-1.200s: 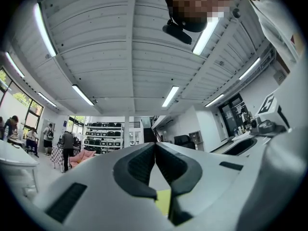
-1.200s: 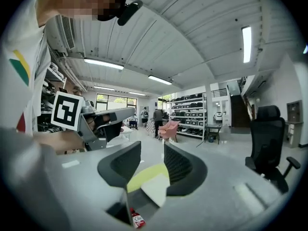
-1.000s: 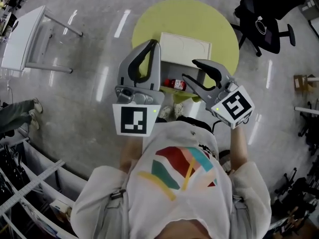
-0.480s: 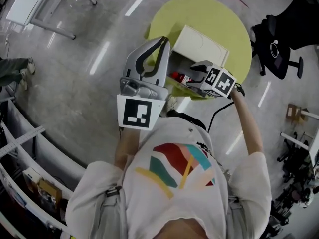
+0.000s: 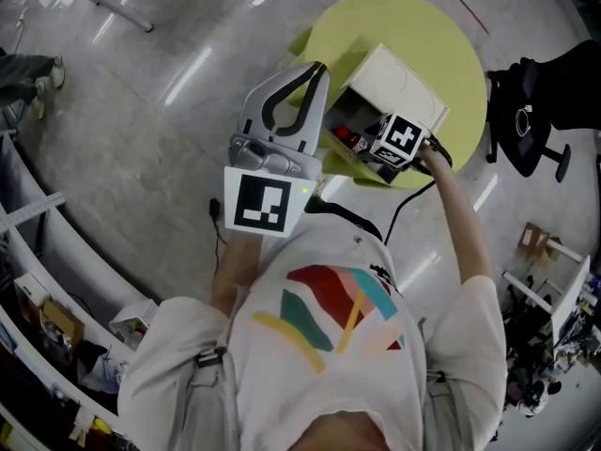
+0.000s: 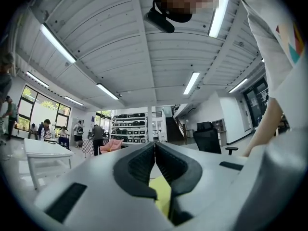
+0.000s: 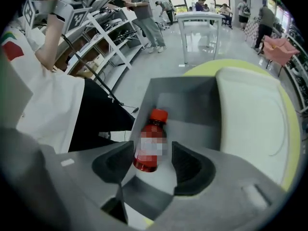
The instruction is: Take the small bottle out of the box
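The fingers [image 7: 190, 170] of your right gripper [image 7: 151, 152] stand wide, having just been opening, and the base of the small bottle [image 7: 150, 134] shows in the gap between them with no pad pressing on it. It looks nearer your left-hand finger than the other, so centre yourself over it before you close. I would go lower, so the pads take the labelled body rather than the rim of the base or the red cap. Mind the box [image 7: 192, 100] wall on the left: the bottle lies close along it, and a finger could catch there. Close gently, then lift straight up until you are clear of the walls. The left gripper [image 6: 155, 153] has its fingers pressed together on nothing and points level, to the left of the box; it seems free to steady the box if it shifts. The box lies open on the round yellow-green tabletop [image 5: 413, 17], its white lid [image 7: 250, 114] thrown back on the right. Its inside is grey, and the bottle, lying with its cap at the far end, is the only thing visible in it.
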`<state>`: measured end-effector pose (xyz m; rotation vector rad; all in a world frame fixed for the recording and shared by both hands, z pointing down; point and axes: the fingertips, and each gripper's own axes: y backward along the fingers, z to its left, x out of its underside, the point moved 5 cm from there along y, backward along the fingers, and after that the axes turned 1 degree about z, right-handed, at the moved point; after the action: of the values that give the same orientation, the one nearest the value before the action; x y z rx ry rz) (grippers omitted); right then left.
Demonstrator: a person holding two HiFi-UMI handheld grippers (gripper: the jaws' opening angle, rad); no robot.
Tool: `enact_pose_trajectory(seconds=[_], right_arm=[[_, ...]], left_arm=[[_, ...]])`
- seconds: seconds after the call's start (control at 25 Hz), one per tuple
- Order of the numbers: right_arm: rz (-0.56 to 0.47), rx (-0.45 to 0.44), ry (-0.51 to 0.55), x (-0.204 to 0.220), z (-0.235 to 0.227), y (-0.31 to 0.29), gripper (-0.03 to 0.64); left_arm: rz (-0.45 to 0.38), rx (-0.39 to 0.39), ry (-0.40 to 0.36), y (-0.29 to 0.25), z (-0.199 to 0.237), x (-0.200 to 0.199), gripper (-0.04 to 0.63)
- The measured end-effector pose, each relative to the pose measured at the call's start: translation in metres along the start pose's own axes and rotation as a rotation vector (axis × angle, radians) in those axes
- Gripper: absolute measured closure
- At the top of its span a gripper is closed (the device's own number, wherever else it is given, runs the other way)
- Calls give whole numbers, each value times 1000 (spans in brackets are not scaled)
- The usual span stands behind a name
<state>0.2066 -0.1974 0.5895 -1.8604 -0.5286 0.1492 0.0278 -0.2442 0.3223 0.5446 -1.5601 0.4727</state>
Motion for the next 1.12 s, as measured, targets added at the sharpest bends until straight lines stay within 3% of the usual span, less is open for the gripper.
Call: enact_pose_trajectory(seconds=[0.32,0.4,0.68,1.12], right_arm=[[119,25,33,-3,-6,-9,396],[162,52,62,-4,-6,-14,420],[283,111,160,-8,-4,-19,413],[350,132,169,-16,-5,-33,400]], left_arm=[[8,-54,23,10,11,7,580],[11,-62,26,12,12,9,580],[18,-85,38,20,20,12,580],[23,-96,43,21,24,16,580]])
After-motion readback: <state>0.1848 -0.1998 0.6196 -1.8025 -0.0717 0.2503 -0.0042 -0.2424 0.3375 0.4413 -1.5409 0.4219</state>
